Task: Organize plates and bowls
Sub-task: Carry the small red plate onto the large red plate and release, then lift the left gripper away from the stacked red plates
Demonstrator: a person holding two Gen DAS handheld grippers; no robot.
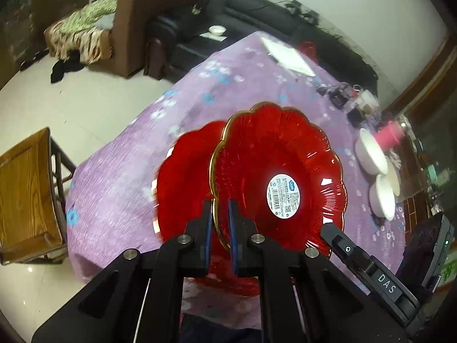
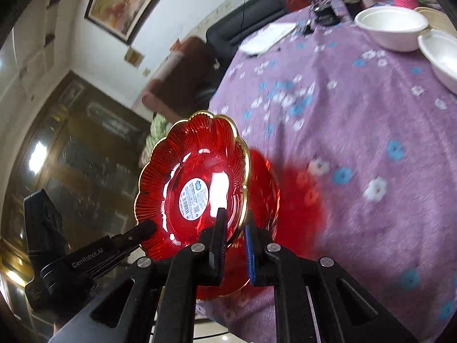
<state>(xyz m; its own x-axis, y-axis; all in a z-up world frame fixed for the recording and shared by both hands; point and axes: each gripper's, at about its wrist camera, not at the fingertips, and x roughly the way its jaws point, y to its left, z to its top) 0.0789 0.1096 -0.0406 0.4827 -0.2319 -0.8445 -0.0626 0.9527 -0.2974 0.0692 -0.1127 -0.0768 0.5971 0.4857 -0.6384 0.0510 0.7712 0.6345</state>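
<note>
A red scalloped glass plate (image 1: pixel 274 154) with a gold rim and a white sticker is held in the air between both grippers. My left gripper (image 1: pixel 220 217) is shut on its near rim. My right gripper (image 2: pixel 235 228) is shut on the opposite rim of the same plate (image 2: pixel 182 171). A second red plate (image 1: pixel 182 177) lies below it on the purple tablecloth, also in the right wrist view (image 2: pixel 262 200). White bowls (image 1: pixel 371 151) (image 2: pixel 391 27) stand at the table's right side.
The table has a purple flowered cloth (image 1: pixel 128 157). A pink cup (image 1: pixel 390 135), white paper (image 1: pixel 288 54) and small clutter (image 1: pixel 342 94) are at the far side. A wooden chair (image 1: pixel 25 194) stands left of the table; sofas stand behind.
</note>
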